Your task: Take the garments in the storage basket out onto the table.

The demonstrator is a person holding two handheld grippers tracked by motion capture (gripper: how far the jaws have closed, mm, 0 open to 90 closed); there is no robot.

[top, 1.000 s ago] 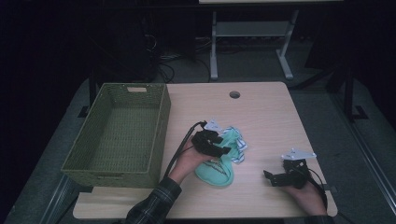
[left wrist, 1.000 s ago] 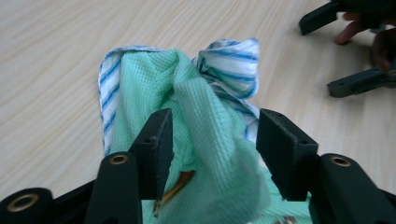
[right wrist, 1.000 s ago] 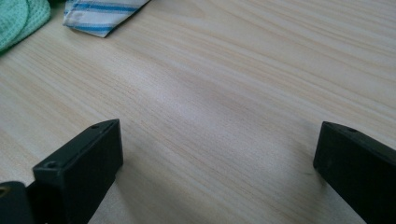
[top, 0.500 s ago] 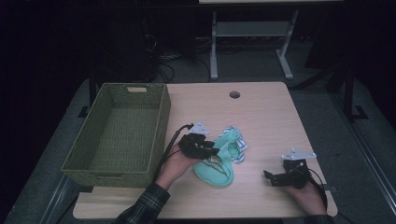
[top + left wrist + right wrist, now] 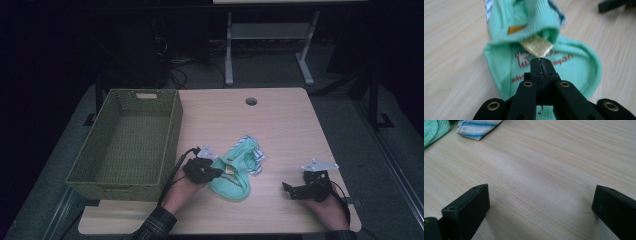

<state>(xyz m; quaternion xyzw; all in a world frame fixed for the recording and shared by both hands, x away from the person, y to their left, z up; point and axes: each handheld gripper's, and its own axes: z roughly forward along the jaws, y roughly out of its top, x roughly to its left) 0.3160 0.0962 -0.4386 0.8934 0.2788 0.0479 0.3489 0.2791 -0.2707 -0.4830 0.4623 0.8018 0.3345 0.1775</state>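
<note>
pale wood-grain table (image 5: 290, 125) | left gripper (image 5: 540, 60) clenched on ribbed green garment's (image 5: 574, 72) gold tag (image 5: 536, 45) | right gripper (image 5: 540, 202) released

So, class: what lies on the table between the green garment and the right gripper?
Nothing: in the high view, bare wood runs from the green garment to the right gripper. The right gripper view shows the same bare table.

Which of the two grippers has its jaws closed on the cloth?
The left gripper, pinching the gold tag of the mint-green ribbed garment; the right gripper rests open on bare tabletop.
</note>
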